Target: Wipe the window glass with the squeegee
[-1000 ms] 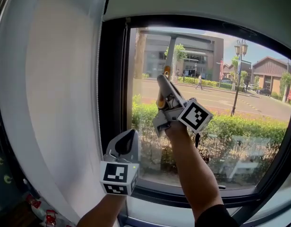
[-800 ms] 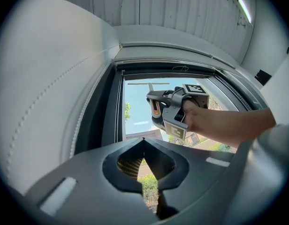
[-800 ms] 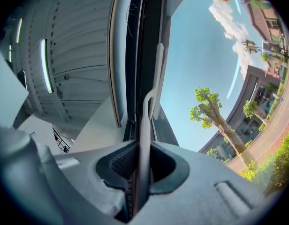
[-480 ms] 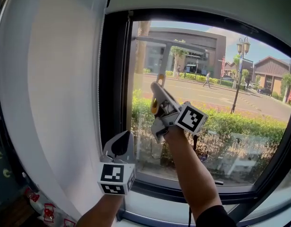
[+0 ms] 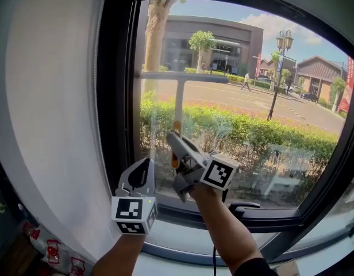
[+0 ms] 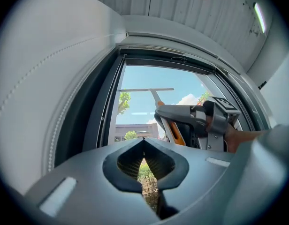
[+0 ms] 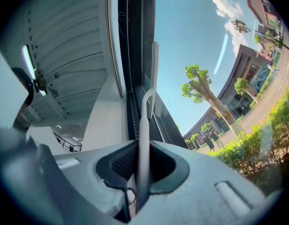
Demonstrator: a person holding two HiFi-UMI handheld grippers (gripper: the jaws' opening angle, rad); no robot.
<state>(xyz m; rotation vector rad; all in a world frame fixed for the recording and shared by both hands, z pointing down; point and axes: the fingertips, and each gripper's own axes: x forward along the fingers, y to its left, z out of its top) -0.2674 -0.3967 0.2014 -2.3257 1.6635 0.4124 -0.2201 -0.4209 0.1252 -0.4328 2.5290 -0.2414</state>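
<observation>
A white blind (image 5: 50, 125) hangs on the far left, next to the dark frame (image 5: 116, 96) of the window. The left gripper (image 5: 141, 174) is low down, just in front of the bottom left corner of the window glass (image 5: 251, 96), and it points up. Its two jaws are pressed together with nothing between them, and it touches nothing. Its cube (image 5: 131, 214) with black and white squares sits under it. Just to the right is the right gripper (image 5: 173, 145), which also points up at the glass. Its jaws are squeezed tight on the handle of the squeegee (image 5: 179, 102). The thin handle goes straight up from the jaws, and the long blade lies flat across the top of it, like the letter T. The blade is by the left edge of the glass, a bit above the middle, and seems to lie on it. Through the glass there are green bushes (image 5: 269, 134), a road (image 5: 240, 105) and a big building (image 5: 223, 39) under a blue sky.
</observation>
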